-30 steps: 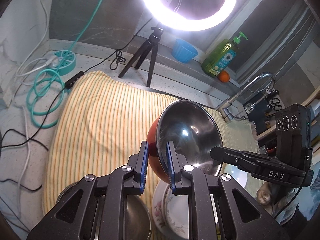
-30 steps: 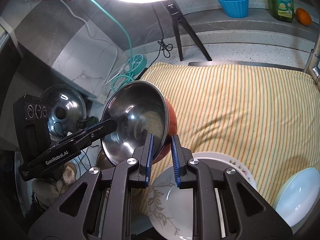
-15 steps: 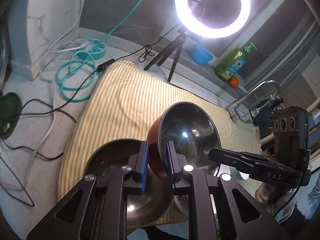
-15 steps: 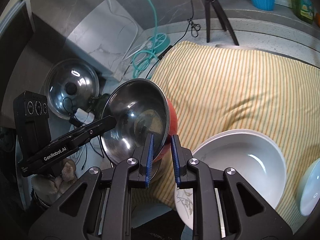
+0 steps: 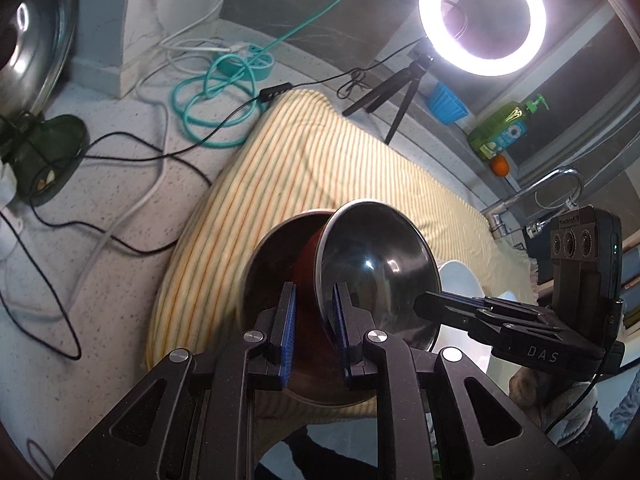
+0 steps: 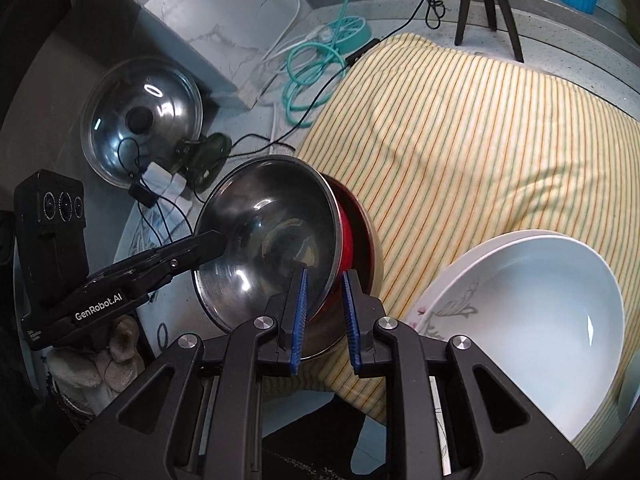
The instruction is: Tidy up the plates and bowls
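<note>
Both tools share one load. The left hand-held gripper (image 5: 314, 334) pinches the near rim of the red-sided steel bowl (image 5: 376, 276), its jaws narrow on the wall, and the right hand-held gripper (image 6: 325, 314) clamps the rim on the opposite side the same way. The bowl hangs tilted just over a larger steel bowl (image 5: 272, 280) that sits at the near edge of the striped cloth (image 6: 460, 132), so the step looks like nesting one inside the other.

To do it well, level the bowl so both rims come down together, centre it over the lower one, and let go only once it rests; releasing one side early would let it swing and clang. I would open both sets of jaws together and draw them outward along the rim.

At lower right of the right wrist view a white bowl (image 6: 540, 320) sits on a flowered plate (image 6: 432, 312), close beside the steel pair.

The cloth covers part of a speckled table (image 5: 100, 208) strewn with cables and a teal hose coil (image 5: 216, 100). A ring light (image 5: 482, 16) on a tripod stands at upper right, with a soap bottle (image 5: 504, 128) and a tap (image 5: 540, 192) beyond.
</note>
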Available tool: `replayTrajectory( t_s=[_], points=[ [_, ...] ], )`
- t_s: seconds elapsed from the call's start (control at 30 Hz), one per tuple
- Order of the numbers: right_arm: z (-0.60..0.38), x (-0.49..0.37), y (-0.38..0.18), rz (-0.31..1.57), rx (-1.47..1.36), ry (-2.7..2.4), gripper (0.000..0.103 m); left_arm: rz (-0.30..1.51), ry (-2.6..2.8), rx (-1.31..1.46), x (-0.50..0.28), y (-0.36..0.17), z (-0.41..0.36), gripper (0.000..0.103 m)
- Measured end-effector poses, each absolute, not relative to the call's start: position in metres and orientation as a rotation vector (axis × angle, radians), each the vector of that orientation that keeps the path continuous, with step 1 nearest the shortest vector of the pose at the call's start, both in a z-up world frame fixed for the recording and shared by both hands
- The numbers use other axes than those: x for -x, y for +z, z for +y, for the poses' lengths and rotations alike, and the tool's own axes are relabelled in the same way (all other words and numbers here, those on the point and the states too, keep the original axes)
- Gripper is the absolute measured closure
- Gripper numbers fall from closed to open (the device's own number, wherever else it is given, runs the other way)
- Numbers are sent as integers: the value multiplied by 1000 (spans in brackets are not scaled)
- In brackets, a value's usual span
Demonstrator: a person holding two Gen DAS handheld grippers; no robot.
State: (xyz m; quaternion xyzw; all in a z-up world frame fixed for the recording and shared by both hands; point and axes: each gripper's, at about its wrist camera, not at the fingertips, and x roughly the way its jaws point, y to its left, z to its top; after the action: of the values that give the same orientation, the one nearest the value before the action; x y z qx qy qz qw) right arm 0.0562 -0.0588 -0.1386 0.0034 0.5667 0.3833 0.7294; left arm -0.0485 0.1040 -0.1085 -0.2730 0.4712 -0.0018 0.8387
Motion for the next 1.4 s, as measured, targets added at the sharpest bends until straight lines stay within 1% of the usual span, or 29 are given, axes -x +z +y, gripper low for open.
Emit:
replayTrajectory(
  t_s=[0.43,1.0,1.17,1.23,1.3,1.4],
  points=[
    [-43,-58,-155,1266,72,810,85,1063,10,519,47,-127,101,87],
    [-36,-56,-155,1256,123,808,82,1080,16,498,44,-129,100,87],
    [-35,-56,-155,1257,116,821,73,1083,17,493,44,-129,101,87],
    [-34,-55,-155,1256,114,830,68,1086,17,491,43,-130,101,85],
    [-33,-53,-153,1252,114,837,64,1086,18,495,42,-130,102,81],
    [-32,-52,-152,1246,125,836,63,1087,19,486,42,-129,100,80]
  ],
)
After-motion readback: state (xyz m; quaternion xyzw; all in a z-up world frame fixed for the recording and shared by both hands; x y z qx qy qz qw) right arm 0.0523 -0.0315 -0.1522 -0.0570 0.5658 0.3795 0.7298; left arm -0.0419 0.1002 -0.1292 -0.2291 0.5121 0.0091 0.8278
